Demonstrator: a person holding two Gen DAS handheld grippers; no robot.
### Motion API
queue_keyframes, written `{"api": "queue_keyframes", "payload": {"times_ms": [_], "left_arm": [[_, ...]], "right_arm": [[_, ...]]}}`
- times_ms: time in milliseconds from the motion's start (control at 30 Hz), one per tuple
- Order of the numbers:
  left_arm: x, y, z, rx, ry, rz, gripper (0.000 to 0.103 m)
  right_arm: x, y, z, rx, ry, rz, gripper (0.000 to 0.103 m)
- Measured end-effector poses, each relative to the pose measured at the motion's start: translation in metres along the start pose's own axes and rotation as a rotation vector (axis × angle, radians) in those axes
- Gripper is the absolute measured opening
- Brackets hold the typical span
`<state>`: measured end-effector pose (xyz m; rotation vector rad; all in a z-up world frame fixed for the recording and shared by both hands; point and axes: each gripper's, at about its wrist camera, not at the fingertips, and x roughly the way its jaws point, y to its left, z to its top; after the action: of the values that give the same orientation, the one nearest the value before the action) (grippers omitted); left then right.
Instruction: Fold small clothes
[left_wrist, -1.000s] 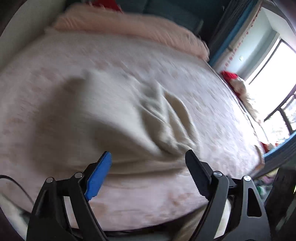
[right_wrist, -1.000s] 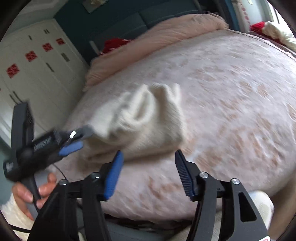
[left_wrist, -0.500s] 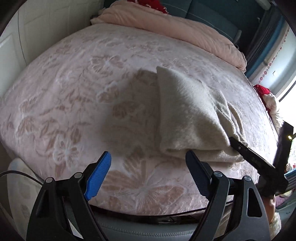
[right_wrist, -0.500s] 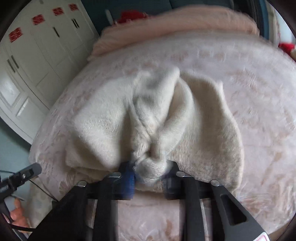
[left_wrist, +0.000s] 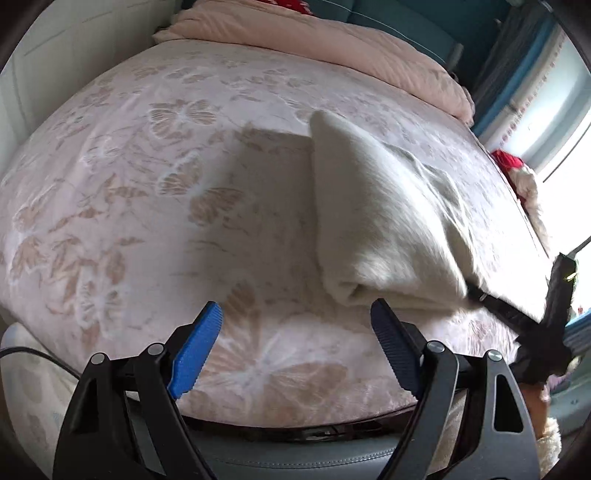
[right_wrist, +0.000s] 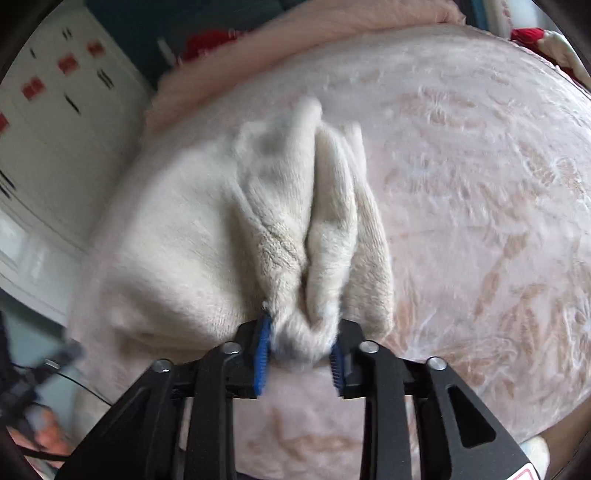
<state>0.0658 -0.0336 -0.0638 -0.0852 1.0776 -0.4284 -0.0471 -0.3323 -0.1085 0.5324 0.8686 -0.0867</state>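
**R pinch on knit, L idle**

Cream sweater (right_wrist: 207, 236) lies partly folded on the bed (left_wrist: 155, 192), near its front edge. Right gripper (right_wrist: 301, 350): fingers pinching a bunched hem, jaws easing open w/ cloth still between. Left gripper (left_wrist: 295, 347): fingers spread, empty, just beside the garment's near-left corner. Step looks like mid-fold. Next prob. needs L to take that corner so both lift evenly.

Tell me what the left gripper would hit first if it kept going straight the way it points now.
Most likely the bedspread: the open left gripper points down at bare floral fabric. The folded cream garment lies just right of that line, near the right fingertip, so depth leaves some doubt.
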Motion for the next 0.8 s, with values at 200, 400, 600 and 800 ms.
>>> {"api": "queue_keyframes", "payload": {"times_ms": [200,400,600,800], "left_arm": [[0.031,-0.031,-0.004,0.167,0.026,0.051,0.084],[0.061,-0.045,0.009,0.221,0.026,0.052,0.039],[0.019,-0.026,0.045,0.046,-0.022,-0.107,0.010],[0.058,0.000,0.024,0.020,0.076,0.032,0.002]], "right_arm": [[-0.010,-0.009,0.013,0.063,-0.010,0.039,0.053],[0.018,-0.023,0.019,0.175,0.045,0.133,0.022],[-0.049,0.024,0.057,0.039,-0.168,0.202,0.019],[0.013,-0.018,0.026,0.015,0.013,-0.007,0.019]]}}
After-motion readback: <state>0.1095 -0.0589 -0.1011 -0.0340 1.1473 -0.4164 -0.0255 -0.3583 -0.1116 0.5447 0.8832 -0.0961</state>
